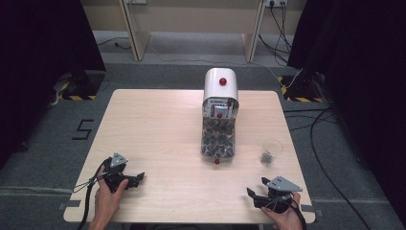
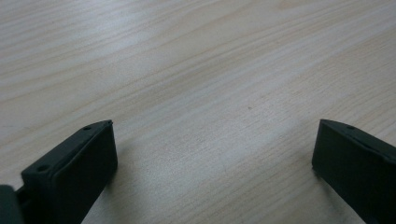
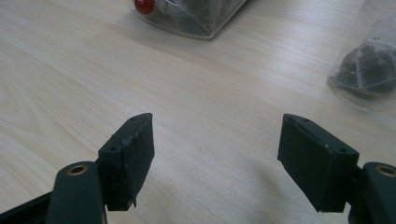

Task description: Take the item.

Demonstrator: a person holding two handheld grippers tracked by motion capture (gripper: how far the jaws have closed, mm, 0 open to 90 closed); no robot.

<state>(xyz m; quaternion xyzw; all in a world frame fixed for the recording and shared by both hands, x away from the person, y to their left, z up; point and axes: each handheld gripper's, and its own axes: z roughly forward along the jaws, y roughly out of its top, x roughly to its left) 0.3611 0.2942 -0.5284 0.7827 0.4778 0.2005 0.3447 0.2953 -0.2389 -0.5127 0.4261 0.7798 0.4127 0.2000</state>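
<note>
A white dispenser [image 1: 220,96] with a red knob on top stands at the table's middle. Its clear lower drawer [image 1: 218,139] holds several dark tea bags and has a small red knob [image 1: 217,161] at the front. To its right stands a clear cup [image 1: 271,152] with a dark tea bag inside. My left gripper [image 1: 137,178] rests at the front left, open, with bare wood between its jaws [image 2: 215,123]. My right gripper [image 1: 256,189] sits at the front right, open and holding nothing [image 3: 217,116]. Beyond it are the drawer [image 3: 201,18] and the cup [image 3: 369,65].
The light wooden table [image 1: 158,124] has bare wood across its left half and front middle. Cables trail from both grippers off the front edge. Beyond the table are a grey floor, black curtains at both sides, and floor cables at the right.
</note>
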